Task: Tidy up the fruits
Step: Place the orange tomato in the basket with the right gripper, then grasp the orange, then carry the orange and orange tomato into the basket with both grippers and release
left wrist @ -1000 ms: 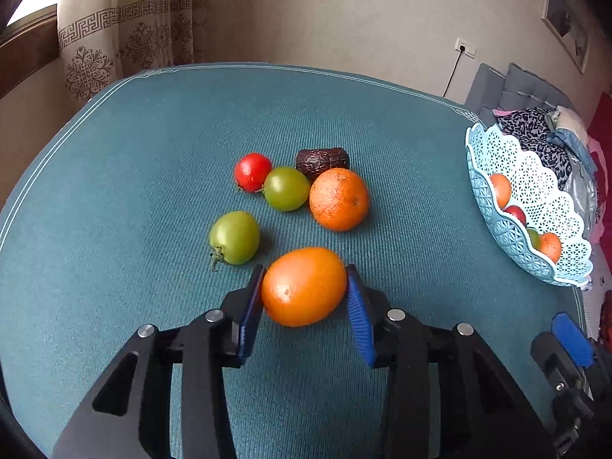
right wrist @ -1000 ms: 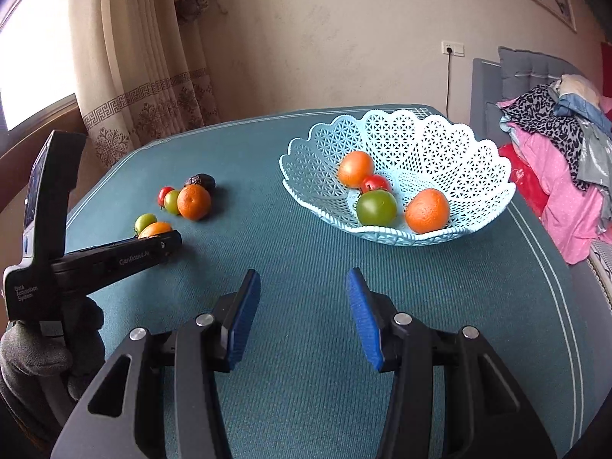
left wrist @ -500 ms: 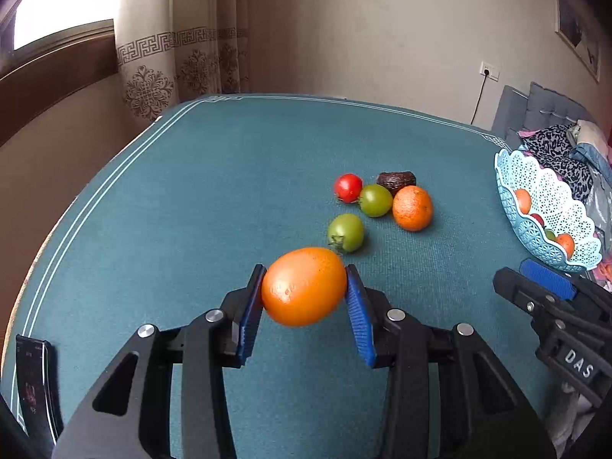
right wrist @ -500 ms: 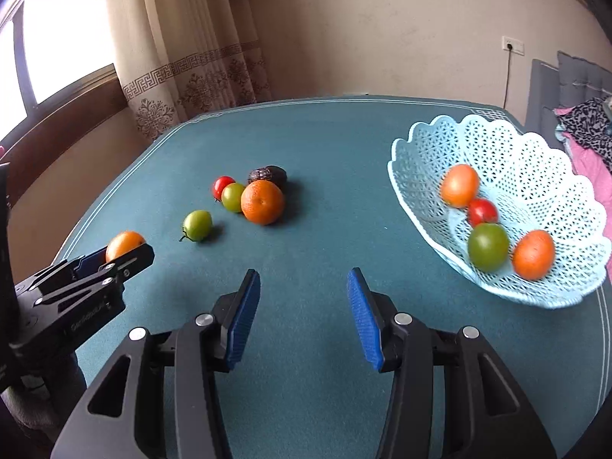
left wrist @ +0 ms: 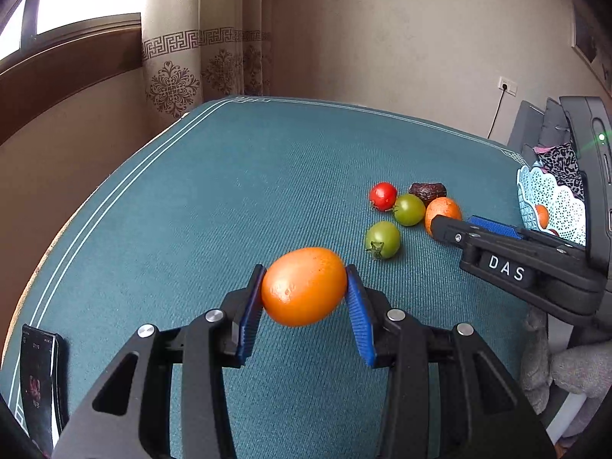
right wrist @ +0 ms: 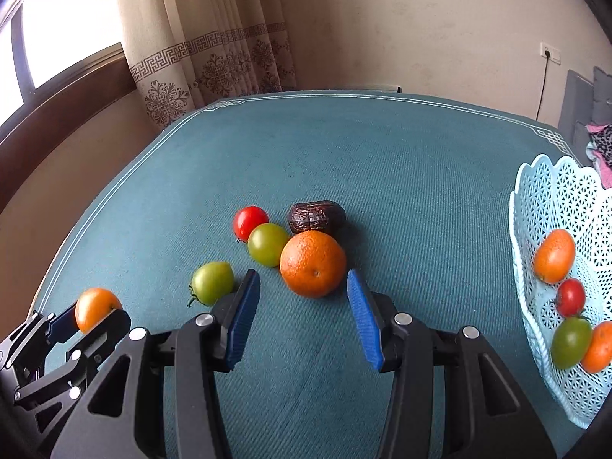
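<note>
Okay, left gripper [left wrist: 305, 287] clamps an oval orange fruit [left wrist: 304, 286] between its blue pads, lifted off the teal table [left wrist: 229, 191]. Right gripper [right wrist: 304, 294] spread wide, empty, just short of the round orange [right wrist: 313, 263]. Behind that orange: green tomato [right wrist: 267, 244], red tomato [right wrist: 250, 222], dark date [right wrist: 316, 215]. Basket [right wrist: 543, 199] to the orange's right.

Dark phone [left wrist: 38, 378] lying at the near left corner of the teal table [left wrist: 237, 176]; patterned curtain [right wrist: 214, 65] hanging beyond its far edge.
</note>
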The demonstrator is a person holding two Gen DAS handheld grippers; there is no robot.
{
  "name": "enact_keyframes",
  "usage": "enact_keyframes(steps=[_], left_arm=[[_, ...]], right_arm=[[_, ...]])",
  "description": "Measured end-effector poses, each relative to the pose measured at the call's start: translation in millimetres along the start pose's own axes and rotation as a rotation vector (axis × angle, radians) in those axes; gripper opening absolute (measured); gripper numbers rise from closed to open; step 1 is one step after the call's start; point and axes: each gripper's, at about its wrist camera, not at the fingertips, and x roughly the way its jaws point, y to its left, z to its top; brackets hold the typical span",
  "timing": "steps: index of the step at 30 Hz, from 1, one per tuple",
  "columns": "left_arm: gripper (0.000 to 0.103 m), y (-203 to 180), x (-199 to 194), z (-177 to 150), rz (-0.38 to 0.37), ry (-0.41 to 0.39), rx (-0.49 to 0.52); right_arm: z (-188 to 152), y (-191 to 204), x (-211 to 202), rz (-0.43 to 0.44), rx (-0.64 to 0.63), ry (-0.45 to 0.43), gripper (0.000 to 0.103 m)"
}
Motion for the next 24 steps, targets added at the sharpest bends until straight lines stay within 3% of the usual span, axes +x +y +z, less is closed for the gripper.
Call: enact_keyframes(steps=[5,7,24], left_arm=[[0.043,1,1,0,0.007,0.001,-0.004],[0.043,0,2,-1,0.005,0.003,-0.002],[0.043,-2,-1,-2,0.004,-0.013,0.004]], right_arm=[[6,3,11,-0.006,-0.006,0.005,0.046],[6,1,11,-0.012,-0.001,0.0,0.039],[-27,-11,-39,-0.016,0.031,-0.053,0.038]])
